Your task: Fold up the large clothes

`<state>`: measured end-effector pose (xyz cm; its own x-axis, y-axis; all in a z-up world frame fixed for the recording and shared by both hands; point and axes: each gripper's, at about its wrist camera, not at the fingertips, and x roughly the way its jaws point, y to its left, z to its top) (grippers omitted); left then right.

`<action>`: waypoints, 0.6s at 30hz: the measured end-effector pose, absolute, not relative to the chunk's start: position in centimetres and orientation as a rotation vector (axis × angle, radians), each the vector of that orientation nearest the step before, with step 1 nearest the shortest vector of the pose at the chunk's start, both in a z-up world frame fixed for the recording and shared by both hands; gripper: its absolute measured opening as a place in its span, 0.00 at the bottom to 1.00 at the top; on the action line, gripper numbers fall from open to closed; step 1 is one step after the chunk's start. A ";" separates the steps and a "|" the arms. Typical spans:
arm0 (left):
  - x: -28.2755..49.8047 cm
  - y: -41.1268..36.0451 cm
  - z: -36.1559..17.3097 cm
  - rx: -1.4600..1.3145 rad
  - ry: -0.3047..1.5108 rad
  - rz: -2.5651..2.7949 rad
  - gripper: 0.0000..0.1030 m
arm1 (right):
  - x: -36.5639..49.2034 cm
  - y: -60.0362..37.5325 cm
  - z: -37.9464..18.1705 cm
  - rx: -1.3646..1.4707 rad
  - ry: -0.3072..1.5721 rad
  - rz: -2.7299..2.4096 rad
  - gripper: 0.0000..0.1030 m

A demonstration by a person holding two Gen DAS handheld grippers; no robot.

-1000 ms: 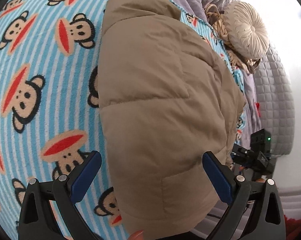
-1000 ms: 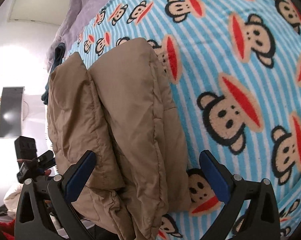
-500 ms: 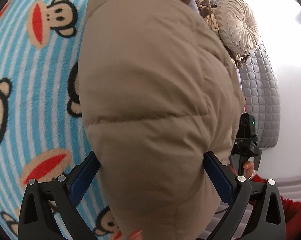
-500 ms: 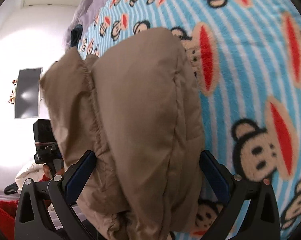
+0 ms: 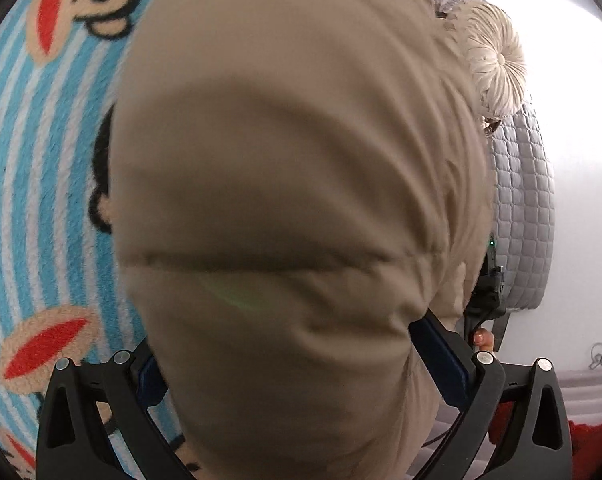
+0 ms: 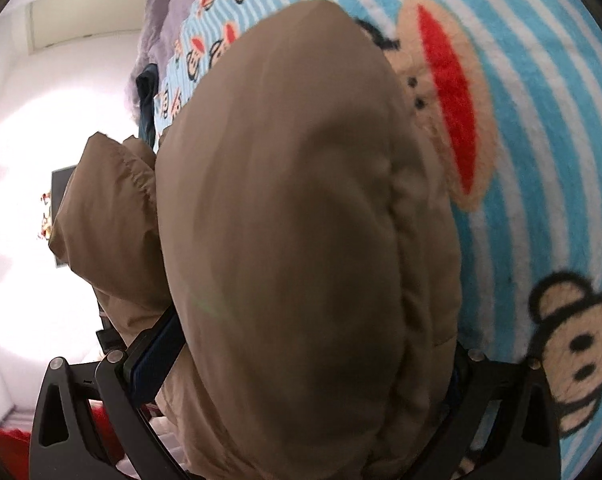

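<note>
A beige puffer jacket [image 5: 301,160] lies folded on a blue-and-white striped blanket with monkey faces [image 5: 41,208]. Its puffy bulk fills the left wrist view and bulges between the wide-apart fingers of my left gripper [image 5: 285,340]. I see the left pads beside the cloth, with no clear squeeze. In the right wrist view the same jacket [image 6: 293,220] sits between the fingers of my right gripper [image 6: 313,336], whose jaws are closing around it. A loose sleeve end [image 6: 109,216] hangs off to the left. The jacket hides the right-hand pad.
A round cream cushion [image 5: 497,68] and a grey quilted cover [image 5: 521,208] lie beyond the jacket. A purple blanket [image 6: 161,8] and a dark garment [image 6: 147,96] sit at the bed's far end. A person's fingertip [image 5: 481,336] and a red sleeve [image 5: 589,432] show at the bed's edge.
Both grippers have come down and forward onto the jacket. It now fills both views and bulges between each pair of fingers, where before it lay ahead of them.
</note>
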<state>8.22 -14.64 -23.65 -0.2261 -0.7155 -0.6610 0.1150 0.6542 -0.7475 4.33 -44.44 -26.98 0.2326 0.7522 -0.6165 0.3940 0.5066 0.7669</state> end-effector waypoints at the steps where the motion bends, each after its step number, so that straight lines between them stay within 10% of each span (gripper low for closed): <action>1: 8.1 -14.8 -23.1 -0.493 1.611 -0.835 0.95 | 4.1 -44.5 -26.8 1.100 1.380 0.325 0.82; 6: 8.1 -13.8 -20.8 -0.524 1.561 -0.880 0.84 | 3.5 -43.5 -24.9 1.144 1.308 0.358 0.59; 18: 12.0 -8.9 -12.2 -0.524 1.381 -0.950 0.84 | 5.5 -38.0 -19.0 1.160 1.170 0.444 0.58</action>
<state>12.01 -8.86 -12.21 -0.0790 -0.8098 -0.5813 0.2537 0.5476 -0.7974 5.47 -38.05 -18.96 0.3894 0.7869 -0.4788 0.2714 0.3987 0.8760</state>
